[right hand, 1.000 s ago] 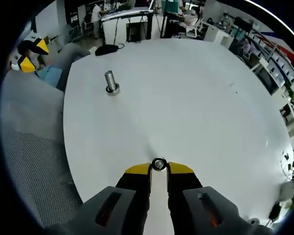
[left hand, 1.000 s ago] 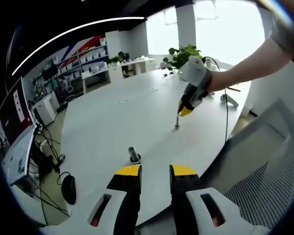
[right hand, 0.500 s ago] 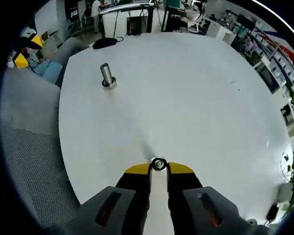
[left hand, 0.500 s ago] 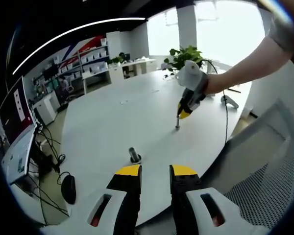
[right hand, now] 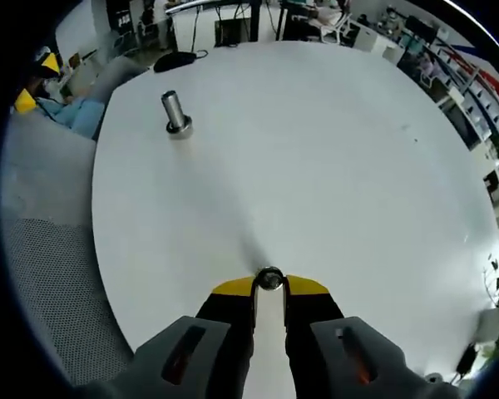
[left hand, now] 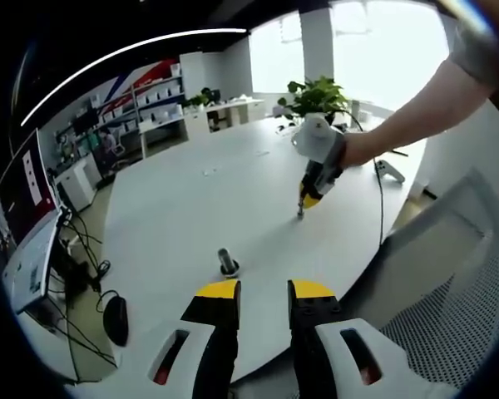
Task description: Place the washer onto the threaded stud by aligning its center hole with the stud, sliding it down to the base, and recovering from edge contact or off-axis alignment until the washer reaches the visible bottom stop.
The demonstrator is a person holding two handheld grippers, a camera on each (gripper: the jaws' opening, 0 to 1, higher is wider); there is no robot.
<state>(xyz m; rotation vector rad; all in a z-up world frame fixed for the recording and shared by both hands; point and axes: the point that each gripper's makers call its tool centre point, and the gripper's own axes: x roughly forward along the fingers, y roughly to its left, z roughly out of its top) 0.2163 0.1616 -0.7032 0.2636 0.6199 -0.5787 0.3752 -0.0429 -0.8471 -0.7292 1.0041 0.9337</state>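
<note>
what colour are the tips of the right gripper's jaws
Yellow, over black jaw bodies; the right gripper shows them best in the right gripper view, pinching the washer.

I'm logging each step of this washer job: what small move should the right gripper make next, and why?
Probably carry the washer toward the stud. The right gripper pinches the washer at its tips, while the stud stands upright, far off across the white table, so alignment can't start yet.

Both grippers are showing black jaws with yellow tips on white bodies with dark oval slots: the left gripper (left hand: 262,291) and the right gripper (right hand: 269,287). At upper right, a grey short sleeve (left hand: 482,58) is covering the arm.
</note>
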